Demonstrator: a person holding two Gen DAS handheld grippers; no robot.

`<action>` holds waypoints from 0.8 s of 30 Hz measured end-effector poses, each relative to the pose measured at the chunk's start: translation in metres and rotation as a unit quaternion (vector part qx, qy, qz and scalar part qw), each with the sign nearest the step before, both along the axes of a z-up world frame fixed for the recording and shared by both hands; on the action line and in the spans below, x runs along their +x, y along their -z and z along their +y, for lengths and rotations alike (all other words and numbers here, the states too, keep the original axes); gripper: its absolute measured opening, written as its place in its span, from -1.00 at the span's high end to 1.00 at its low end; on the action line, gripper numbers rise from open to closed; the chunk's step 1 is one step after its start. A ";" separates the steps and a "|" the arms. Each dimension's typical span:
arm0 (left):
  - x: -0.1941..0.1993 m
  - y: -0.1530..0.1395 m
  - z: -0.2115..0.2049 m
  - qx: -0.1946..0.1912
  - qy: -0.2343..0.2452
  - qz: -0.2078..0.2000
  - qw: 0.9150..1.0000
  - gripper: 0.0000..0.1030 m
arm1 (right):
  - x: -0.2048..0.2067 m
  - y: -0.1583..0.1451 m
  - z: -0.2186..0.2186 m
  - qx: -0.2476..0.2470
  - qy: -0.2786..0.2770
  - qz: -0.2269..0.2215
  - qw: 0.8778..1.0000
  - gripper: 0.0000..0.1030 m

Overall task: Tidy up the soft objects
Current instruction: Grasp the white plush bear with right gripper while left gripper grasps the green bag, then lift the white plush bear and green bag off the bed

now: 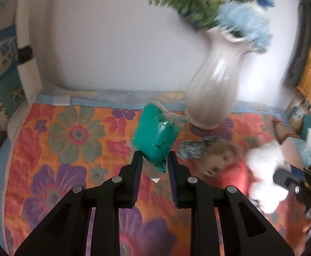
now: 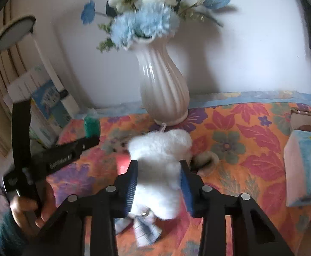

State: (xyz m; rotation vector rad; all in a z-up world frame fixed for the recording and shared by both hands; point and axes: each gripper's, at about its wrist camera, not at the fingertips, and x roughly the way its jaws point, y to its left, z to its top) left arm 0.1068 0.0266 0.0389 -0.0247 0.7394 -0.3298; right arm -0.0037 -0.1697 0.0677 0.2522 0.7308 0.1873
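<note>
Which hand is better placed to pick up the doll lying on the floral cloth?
Neither is free, but right: its tongs hold the white plush directly above the doll; left tongs grip the green bag farther away.

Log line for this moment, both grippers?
left hand-held gripper: shut on green bag | right hand-held gripper: shut on white plush | vase upright

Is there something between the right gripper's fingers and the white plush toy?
No. The right gripper already holds the white plush toy directly between its blue pads, with nothing visible in between.
</note>
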 end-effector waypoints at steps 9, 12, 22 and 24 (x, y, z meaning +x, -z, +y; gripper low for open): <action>-0.109 -0.016 0.000 -0.008 0.025 -0.011 1.000 0.59 | -0.059 -0.020 0.015 -0.041 -0.019 0.029 0.999 -0.17; -0.115 0.002 0.006 -0.021 0.013 0.020 1.000 0.59 | -0.053 -0.015 0.015 -0.055 -0.014 0.037 0.998 -0.48; -0.128 0.021 -0.015 0.026 0.021 0.002 0.999 0.59 | -0.107 0.032 -0.036 0.001 0.077 0.055 0.996 -0.88; -0.130 0.021 -0.015 0.023 0.027 -0.003 0.999 0.58 | -0.108 0.036 -0.042 0.029 0.080 0.068 0.994 -0.88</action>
